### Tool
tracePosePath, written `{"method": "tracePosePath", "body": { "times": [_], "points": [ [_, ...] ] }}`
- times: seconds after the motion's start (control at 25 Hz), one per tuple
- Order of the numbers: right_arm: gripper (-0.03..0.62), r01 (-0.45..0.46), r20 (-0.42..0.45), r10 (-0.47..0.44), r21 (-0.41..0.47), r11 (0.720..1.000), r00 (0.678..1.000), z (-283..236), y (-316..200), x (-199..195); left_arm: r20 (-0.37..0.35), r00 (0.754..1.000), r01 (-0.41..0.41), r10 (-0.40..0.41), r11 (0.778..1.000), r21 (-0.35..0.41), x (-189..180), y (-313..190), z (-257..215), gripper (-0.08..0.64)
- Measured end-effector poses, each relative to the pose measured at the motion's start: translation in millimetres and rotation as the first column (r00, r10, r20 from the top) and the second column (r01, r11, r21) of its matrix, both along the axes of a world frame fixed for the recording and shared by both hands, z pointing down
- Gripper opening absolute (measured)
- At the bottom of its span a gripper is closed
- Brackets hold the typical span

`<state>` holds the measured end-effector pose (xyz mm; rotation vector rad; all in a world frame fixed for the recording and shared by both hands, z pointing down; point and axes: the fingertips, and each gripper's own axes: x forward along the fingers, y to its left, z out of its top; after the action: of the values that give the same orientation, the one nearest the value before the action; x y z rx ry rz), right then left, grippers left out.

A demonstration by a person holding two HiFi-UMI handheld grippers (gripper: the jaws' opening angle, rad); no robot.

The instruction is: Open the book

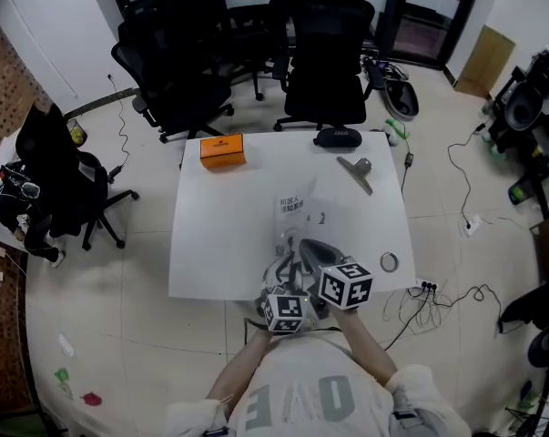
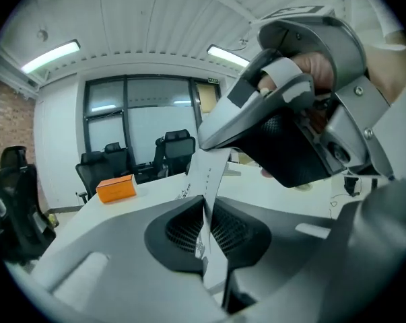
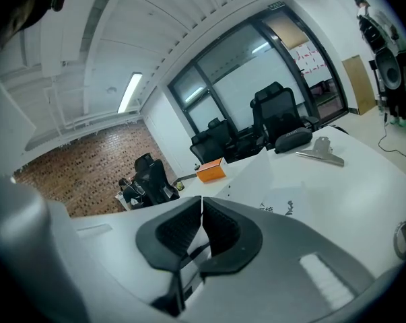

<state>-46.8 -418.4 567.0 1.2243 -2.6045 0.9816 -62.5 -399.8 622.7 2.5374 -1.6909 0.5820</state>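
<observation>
The book (image 1: 303,215) lies by the near edge of the table (image 1: 210,244), with bare white top stretching beyond it toward an orange box (image 1: 222,150). The left gripper (image 2: 206,217) pinches a lifted page (image 2: 209,173). The right gripper (image 3: 201,214), jaws pressed together, nips the same page higher up, a link only the left gripper view shows.

My left tongs (image 1: 289,268) and right tongs (image 1: 312,249) close together over the book (image 1: 301,209), white surface (image 1: 210,244), orange box (image 1: 222,150) and clip (image 1: 357,172) beyond
</observation>
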Motion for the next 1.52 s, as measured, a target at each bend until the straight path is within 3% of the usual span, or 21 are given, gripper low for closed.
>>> {"method": "tracePosePath", "body": {
  "times": [0.32, 0.48, 0.68, 0.92, 1.2, 1.52],
  "points": [
    [0.023, 0.014, 0.016, -0.015, 0.039, 0.999, 1.000, -5, 1, -9, -0.105, 0.994, 0.020, -0.020, 1.000, -0.006, -14, -4, -5, 0.017],
    [0.026, 0.017, 0.072, -0.020, 0.043, 0.999, 0.997, -12, 4, -17, -0.143, 0.989, 0.041, -0.042, 0.999, -0.012, -21, -2, -9, 0.015],
    [0.003, 0.015, 0.088, -0.029, 0.157, 0.987, 0.996, -32, -3, -19, -0.210, 0.963, 0.163, -0.167, 0.986, -0.034, -59, -3, -11, 0.019],
    [0.003, 0.021, 0.084, -0.022, 0.003, 1.000, 0.996, 14, -10, -31, -0.234, 0.931, 0.265, -0.282, 0.959, -0.100, -96, 7, 2, 0.042],
    [0.003, 0.105, -0.046, -0.113, -0.158, 0.982, 0.992, 96, -7, -75, -0.249, 0.920, 0.280, -0.301, 0.953, -0.118, -112, 12, 7, 0.071],
    [0.003, 0.216, -0.125, -0.244, -0.202, 0.955, 0.962, 126, 5, -110, -0.281, 0.891, 0.332, -0.356, 0.934, -0.133, -142, 24, 14, 0.098]
  ]
}}
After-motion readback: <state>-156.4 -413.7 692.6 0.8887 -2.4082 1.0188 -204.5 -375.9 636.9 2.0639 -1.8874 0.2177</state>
